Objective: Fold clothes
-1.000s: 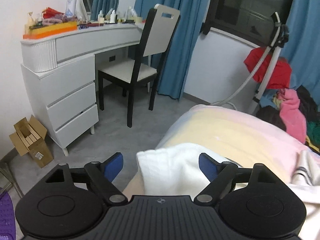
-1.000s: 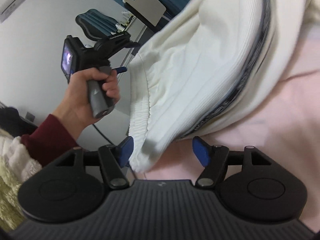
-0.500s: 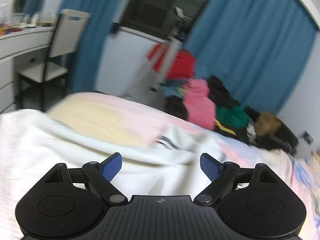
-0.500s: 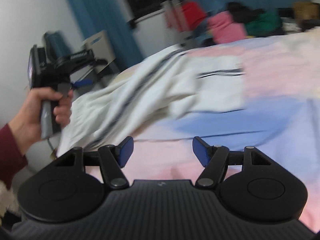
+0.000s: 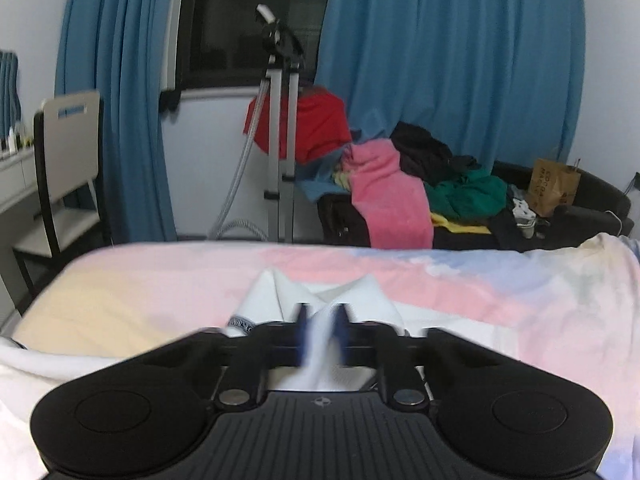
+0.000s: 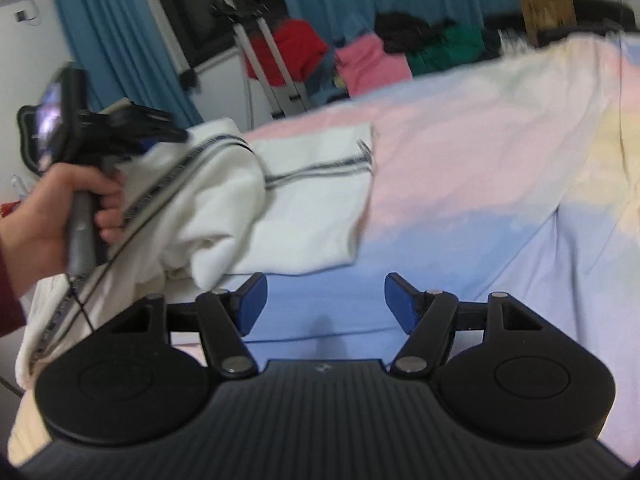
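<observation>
A white garment with dark stripes (image 6: 304, 208) lies on the pastel bed sheet (image 6: 460, 168), partly bunched at the bed's left edge. My left gripper (image 5: 320, 330) is shut on a fold of the white garment (image 5: 336, 300); it also shows in the right wrist view (image 6: 160, 136), lifting the cloth's left end. My right gripper (image 6: 322, 302) is open and empty, hovering over the sheet just right of the garment's near edge.
A pile of clothes (image 5: 424, 184) lies on a dark sofa beyond the bed. A garment steamer stand (image 5: 280, 128) stands by the window with blue curtains. A chair (image 5: 64, 168) and dresser are at the left.
My left gripper turned from the dresser side toward the bed and shut on the white garment. My right gripper drew back from the cloth and stays open.
</observation>
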Demonstrator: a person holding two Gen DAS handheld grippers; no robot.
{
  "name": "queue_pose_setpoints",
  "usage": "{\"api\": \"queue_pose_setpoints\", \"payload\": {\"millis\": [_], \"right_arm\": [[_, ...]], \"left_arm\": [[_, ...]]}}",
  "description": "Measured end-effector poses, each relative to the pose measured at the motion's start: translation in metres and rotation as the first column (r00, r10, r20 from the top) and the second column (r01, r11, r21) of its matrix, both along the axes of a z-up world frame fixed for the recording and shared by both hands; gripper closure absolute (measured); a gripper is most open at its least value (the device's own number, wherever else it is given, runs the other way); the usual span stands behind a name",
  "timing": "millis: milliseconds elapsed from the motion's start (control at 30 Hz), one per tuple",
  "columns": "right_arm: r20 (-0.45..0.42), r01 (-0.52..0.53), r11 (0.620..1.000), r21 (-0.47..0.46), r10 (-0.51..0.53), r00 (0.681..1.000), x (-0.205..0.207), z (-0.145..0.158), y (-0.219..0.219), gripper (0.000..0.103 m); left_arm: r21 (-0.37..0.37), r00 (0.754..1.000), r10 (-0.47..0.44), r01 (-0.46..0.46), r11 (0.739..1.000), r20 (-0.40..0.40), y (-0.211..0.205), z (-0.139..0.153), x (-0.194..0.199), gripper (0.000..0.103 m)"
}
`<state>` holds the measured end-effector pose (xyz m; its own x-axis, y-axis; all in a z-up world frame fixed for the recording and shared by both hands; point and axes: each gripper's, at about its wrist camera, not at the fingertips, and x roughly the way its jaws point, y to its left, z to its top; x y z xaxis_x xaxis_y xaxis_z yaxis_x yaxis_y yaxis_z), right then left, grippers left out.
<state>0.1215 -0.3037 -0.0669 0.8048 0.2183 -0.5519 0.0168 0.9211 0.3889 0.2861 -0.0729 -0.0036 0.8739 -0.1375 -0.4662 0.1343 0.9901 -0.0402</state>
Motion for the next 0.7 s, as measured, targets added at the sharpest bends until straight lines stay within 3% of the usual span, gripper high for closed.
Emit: {"api": "queue_pose_setpoints", "payload": {"millis": [133,300,500,633,700], "right_arm": [[-0.003,0.03,0.998,0.052,-0.03,1.0,0.0,-0.001,-0.01,0.035],[0.007,0.049,0.996,0.069,-0.05,0.999,-0.013,0.006,-0.01,0.035],[0.031,0.044,0.995,0.094,-0.047,0.998,-0.043,0.023,-0.004,0.035],[0.048,0.023,0.988,0.154,-0.031,0.998,-0.056,0.028,-0.002,0.035],[0.04,0.021,0.981,0.193,-0.029,0.999,-0.043,0.031,-0.001,0.039]], "left_arm": [[0.022,0.991,-0.089,0.088,0.996,0.099,-0.004,0.019,-0.052,0.099],[0.026,0.97,-0.186,0.184,0.983,0.159,-0.003,0.026,-0.167,0.099],[-0.037,0.963,-0.254,0.258,0.965,0.089,0.006,-0.014,-0.27,0.1],[-0.15,0.974,-0.227,0.223,0.963,-0.014,0.012,-0.042,-0.277,0.1],[-0.15,0.972,-0.234,0.227,0.962,-0.025,0.012,-0.046,-0.269,0.1]]}}
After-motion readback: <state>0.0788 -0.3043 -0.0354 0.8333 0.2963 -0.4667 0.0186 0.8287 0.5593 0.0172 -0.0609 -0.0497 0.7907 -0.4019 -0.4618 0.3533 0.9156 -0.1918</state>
